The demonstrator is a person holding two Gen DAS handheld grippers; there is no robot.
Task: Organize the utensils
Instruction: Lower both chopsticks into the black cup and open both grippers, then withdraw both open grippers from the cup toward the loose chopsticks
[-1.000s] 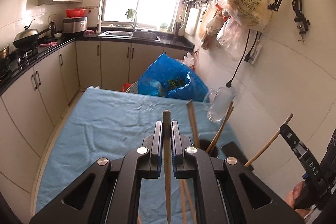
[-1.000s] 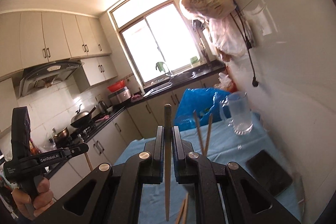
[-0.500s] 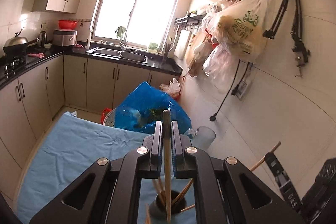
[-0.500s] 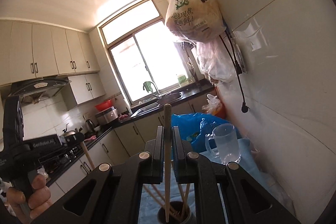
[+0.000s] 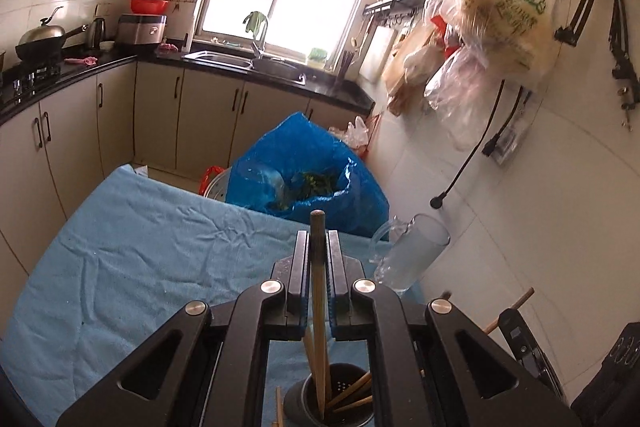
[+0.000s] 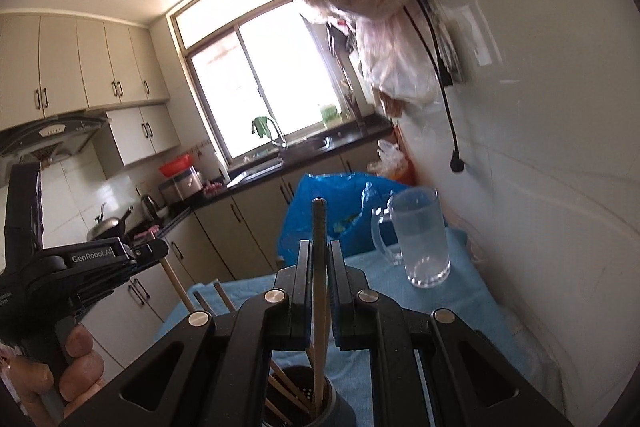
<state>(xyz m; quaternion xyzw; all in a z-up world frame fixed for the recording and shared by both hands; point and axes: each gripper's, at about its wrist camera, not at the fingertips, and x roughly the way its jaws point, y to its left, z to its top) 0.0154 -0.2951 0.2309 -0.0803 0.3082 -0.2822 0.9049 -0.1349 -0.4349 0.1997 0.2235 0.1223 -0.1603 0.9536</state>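
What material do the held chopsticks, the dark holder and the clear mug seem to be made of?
Chopstick: probably bamboo or wood, matte tan, with a grey tip.
Holder: dark, matte, holes inside; plastic or metal, unclear.
Mug: transparent and glossy; glass or clear plastic, cannot tell which.

I see pale matt wooden chopsticks [image 5: 319, 307] in a dark matt holder [image 5: 340, 403], wrinkled blue cloth [image 5: 140, 259], a clear glass mug [image 6: 420, 239], and glossy white wall tiles [image 5: 520, 227].
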